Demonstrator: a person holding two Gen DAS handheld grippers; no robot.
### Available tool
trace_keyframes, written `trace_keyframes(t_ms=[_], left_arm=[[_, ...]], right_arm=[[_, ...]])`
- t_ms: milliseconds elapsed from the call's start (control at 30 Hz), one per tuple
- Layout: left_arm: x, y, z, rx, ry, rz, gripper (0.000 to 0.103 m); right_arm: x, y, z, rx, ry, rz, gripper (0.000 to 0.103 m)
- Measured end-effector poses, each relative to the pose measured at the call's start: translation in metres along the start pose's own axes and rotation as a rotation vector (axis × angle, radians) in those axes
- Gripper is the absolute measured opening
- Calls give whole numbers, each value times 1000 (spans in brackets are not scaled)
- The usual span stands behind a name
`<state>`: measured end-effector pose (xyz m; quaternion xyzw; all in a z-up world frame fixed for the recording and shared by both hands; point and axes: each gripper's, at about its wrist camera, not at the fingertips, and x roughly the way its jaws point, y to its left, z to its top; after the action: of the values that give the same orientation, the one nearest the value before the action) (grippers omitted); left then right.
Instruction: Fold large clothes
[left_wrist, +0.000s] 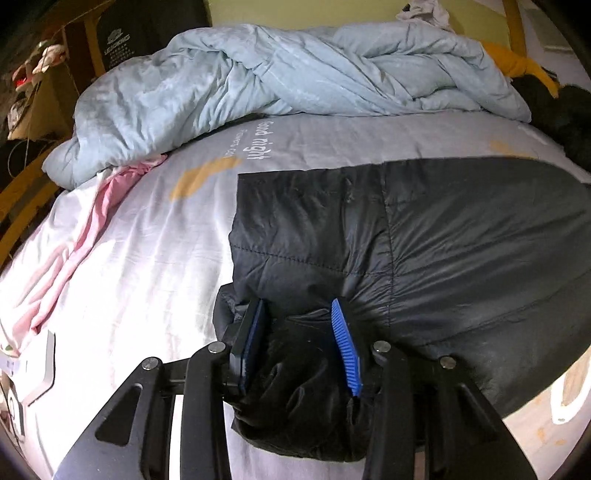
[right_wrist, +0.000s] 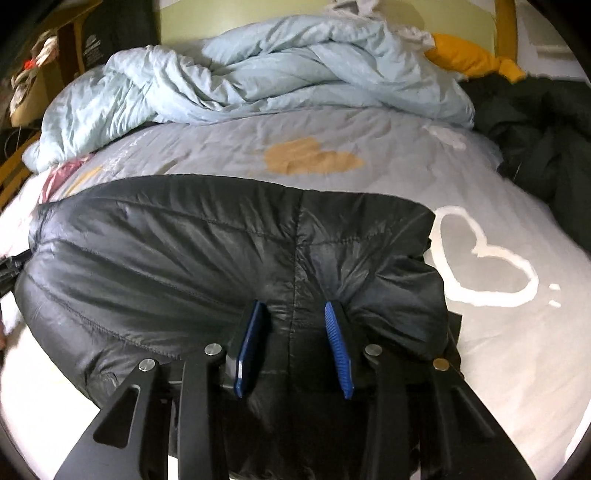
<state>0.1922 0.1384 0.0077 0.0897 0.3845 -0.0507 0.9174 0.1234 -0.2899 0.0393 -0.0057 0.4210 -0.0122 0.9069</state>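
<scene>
A padded jacket (left_wrist: 424, 236) lies flat on the bed (left_wrist: 140, 240), its near edge between the fingers of the left gripper (left_wrist: 301, 317) and the right gripper (right_wrist: 295, 314). Behind the jacket, a bunched duvet (left_wrist: 258, 81) lies across the far end of the bed. A thin garment (left_wrist: 77, 236) lies left of the jacket; a heap of clothes (right_wrist: 546, 147) lies far right.

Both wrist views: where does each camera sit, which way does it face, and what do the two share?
Left wrist: rides the left gripper, looking down across the bed sheet at the black padded jacket; only its own fingers show, pinching the jacket's near left end.
Right wrist: rides the right gripper, same heading; its fingers pinch the jacket toward the right end.
Shared: jacket, sheet, light blue duvet behind.
</scene>
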Motion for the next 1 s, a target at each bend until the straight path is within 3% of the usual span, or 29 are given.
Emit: trace_keyframes(t_ms=[67, 200, 267, 367, 533, 567, 600, 667, 767, 900, 1000], left_arm=[[-13, 9, 3, -23, -1, -20, 33], [-49, 29, 8, -58, -54, -80, 32], [-53, 32, 6, -56, -28, -71, 32], [-40, 33, -6, -55, 84, -4, 33], [-54, 41, -14, -95, 35, -14, 34], [-63, 42, -14, -107, 9, -18, 41], [-70, 42, -15, -125, -7, -26, 56], [-82, 44, -18, -153, -52, -41, 74], [-84, 40, -16, -140, -67, -61, 74], [-57, 29, -20, -60, 29, 50, 76], [-40, 36, -31, -79, 65, 85, 76]], right_arm=[[-11, 2, -2, -21, -21, -14, 37], [-54, -14, 1, 64, -62, -23, 37], [-69, -23, 2, 85, -56, -60, 37], [-75, -36, -6, 138, 23, -97, 37], [-83, -57, -27, 182, 28, -151, 38], [-88, -62, -29, 200, 8, -160, 41], [-95, -65, -31, 214, -20, -169, 46], [-109, -67, -36, 227, -84, -145, 76], [-112, -62, -38, 205, -106, -90, 76], [-87, -47, -38, 127, -16, -128, 76], [-72, -51, -45, 131, 41, -168, 76]])
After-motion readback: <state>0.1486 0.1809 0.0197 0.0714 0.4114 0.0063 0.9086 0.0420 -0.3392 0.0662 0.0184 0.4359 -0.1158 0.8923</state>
